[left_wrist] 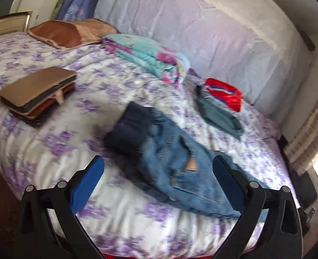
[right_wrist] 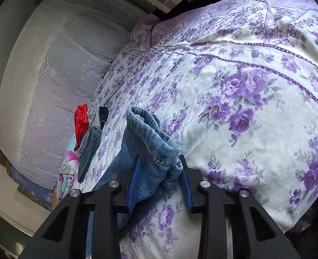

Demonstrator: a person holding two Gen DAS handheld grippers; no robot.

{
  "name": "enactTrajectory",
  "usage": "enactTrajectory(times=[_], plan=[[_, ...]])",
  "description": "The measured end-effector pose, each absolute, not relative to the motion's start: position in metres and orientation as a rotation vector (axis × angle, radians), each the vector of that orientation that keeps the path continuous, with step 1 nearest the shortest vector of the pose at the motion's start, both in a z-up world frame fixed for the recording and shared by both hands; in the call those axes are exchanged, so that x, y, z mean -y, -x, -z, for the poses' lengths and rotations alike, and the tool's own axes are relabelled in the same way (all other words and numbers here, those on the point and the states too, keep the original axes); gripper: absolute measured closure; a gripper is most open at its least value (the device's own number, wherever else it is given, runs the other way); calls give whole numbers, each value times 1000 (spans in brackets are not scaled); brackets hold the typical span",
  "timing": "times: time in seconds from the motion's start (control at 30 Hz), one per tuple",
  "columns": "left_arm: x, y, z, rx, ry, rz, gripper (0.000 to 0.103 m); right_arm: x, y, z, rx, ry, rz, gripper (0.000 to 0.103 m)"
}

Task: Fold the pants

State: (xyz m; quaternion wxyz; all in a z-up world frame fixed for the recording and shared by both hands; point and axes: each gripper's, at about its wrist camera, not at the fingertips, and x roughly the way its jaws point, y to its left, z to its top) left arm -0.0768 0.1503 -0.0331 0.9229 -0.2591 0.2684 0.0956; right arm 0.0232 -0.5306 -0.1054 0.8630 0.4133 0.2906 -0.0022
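Blue jeans (left_wrist: 176,164) lie crumpled on the floral bedspread (left_wrist: 51,142); the right gripper (right_wrist: 161,172) is clenched on a bunched denim hem (right_wrist: 156,142), while the left gripper (left_wrist: 159,172) hovers above the denim, jaws spread wide and empty. For a clean fold, the free gripper should probably pinch the matching edge, so both can draw the denim taut and flat.

Left gripper (left_wrist: 159,172): black angular linkage arms, round silver pivot pins, triangular cut-outs, two fingers with ribbed blue pads (left_wrist: 87,185). Right gripper (right_wrist: 161,180): same black frame, silver pins, blue pads (right_wrist: 134,185). No sleeve visible.
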Motion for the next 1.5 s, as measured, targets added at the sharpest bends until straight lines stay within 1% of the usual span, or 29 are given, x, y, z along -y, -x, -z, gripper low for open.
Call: enactTrajectory(times=[0.07,0.13,0.2,0.27,0.4,0.5,0.63,0.8,0.93,1.13,1.2,1.3,1.37,1.47,1.5], plan=[[-161,62,51,-633,524,-261,5,530,-21,105,-593,-863,7,75],[-173,50,76,-696,561,-276,4,526,-16,98,-565,-828,12,82],[-164,51,77,-643,470,-296,4,509,-14,77,-533,-710,18,83],[-154,43,80,-674,397,-326,4,484,-17,52,-505,-581,-4,83],[-156,44,80,-659,440,-320,4,411,-23,8,-448,-298,-67,84],[-156,44,82,-653,419,-314,4,346,-29,-5,-436,-122,-146,84],[-157,49,81,-642,411,-310,4,253,-30,8,-451,97,-269,84],[-158,49,82,-638,406,-300,4,177,-23,41,-505,271,-391,84],[-158,50,82,-632,399,-292,4,165,-15,57,-508,339,-384,84],[-159,50,82,-627,397,-293,4,160,0,38,-435,355,-417,84],[-158,50,82,-626,397,-294,4,150,1,46,-451,405,-432,84],[-159,50,82,-627,396,-292,4,142,-5,74,-538,459,-447,83],[-158,50,82,-626,395,-292,4,142,-1,81,-538,479,-450,82],[-158,51,82,-626,396,-294,4,139,5,78,-542,520,-466,76],[-158,51,82,-626,395,-292,4,141,6,75,-557,508,-494,68]])
